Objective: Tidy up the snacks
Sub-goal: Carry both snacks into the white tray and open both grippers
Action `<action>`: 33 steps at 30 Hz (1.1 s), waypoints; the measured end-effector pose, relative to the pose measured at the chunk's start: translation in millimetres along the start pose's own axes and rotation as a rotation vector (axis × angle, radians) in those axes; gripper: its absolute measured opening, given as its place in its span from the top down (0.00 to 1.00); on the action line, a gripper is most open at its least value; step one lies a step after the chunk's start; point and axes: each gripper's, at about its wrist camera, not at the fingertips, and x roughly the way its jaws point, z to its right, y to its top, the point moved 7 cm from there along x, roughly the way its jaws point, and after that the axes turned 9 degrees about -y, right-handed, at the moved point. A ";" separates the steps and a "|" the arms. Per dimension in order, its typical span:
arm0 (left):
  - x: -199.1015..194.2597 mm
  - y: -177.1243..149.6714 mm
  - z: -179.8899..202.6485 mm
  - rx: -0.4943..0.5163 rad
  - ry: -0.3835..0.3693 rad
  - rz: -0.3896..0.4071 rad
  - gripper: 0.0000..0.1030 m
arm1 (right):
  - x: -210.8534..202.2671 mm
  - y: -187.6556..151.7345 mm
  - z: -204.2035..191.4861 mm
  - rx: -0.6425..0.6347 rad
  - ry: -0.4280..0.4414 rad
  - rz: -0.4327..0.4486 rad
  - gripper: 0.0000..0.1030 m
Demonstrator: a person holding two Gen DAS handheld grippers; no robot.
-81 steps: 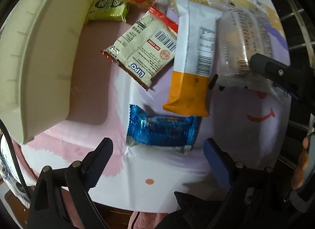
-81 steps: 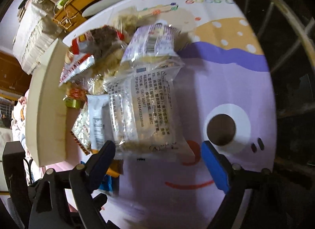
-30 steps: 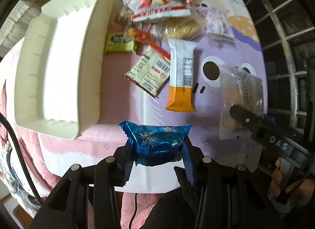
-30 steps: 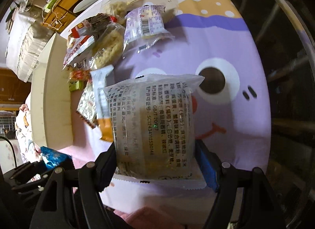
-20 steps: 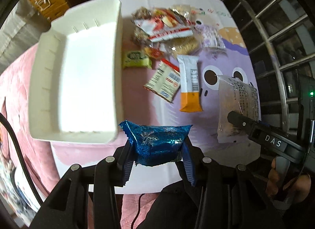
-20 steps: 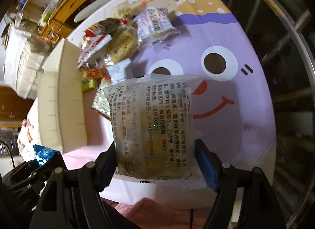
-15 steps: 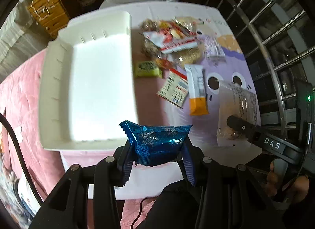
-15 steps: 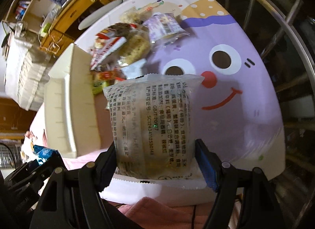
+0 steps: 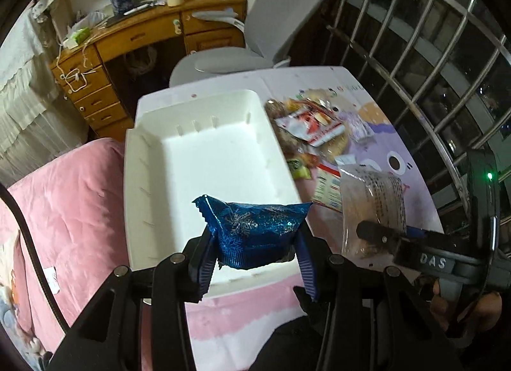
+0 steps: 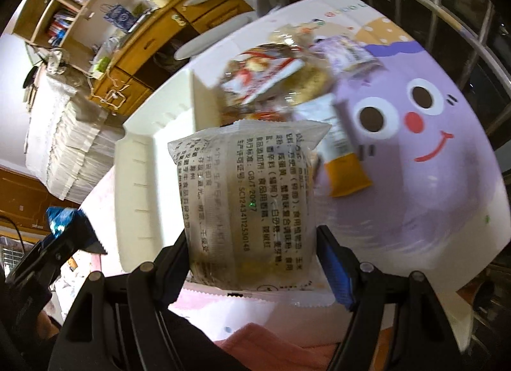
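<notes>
My left gripper [image 9: 255, 249] is shut on a blue foil snack packet [image 9: 255, 230] and holds it in the air over the near end of an empty white tray [image 9: 210, 166]. My right gripper [image 10: 255, 262] is shut on a clear bag of pastry with black print [image 10: 249, 205], held above the tray's near right corner [image 10: 134, 179]. In the left wrist view the clear bag [image 9: 370, 205] and right gripper [image 9: 383, 237] show at right. In the right wrist view the left gripper with the blue packet [image 10: 60, 221] shows at far left.
A pile of loose snacks [image 9: 313, 134] lies on the purple cartoon tablecloth [image 10: 415, 179] right of the tray, with an orange-and-white bar [image 10: 341, 163] nearest. A pink cushion [image 9: 64, 211] lies to the left. A wooden desk [image 9: 143, 39], a grey chair [image 9: 271, 29] and window bars [image 9: 431, 51] stand beyond.
Both grippers have lifted their packets off the table and moved up and left toward the white tray. The views have tilted up, showing the room behind.
</notes>
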 end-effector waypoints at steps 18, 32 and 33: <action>-29.7 -17.8 -97.7 -0.174 0.031 0.134 0.45 | -9.3 -11.3 -118.7 -0.263 0.074 0.113 0.27; -19.2 -23.2 -71.0 -0.166 0.037 0.104 0.25 | -6.1 -11.8 -92.4 -0.207 0.023 0.123 0.19; -16.7 -23.3 -67.6 -0.165 0.025 0.098 0.25 | -6.4 -13.6 -88.7 -0.198 0.016 0.116 0.19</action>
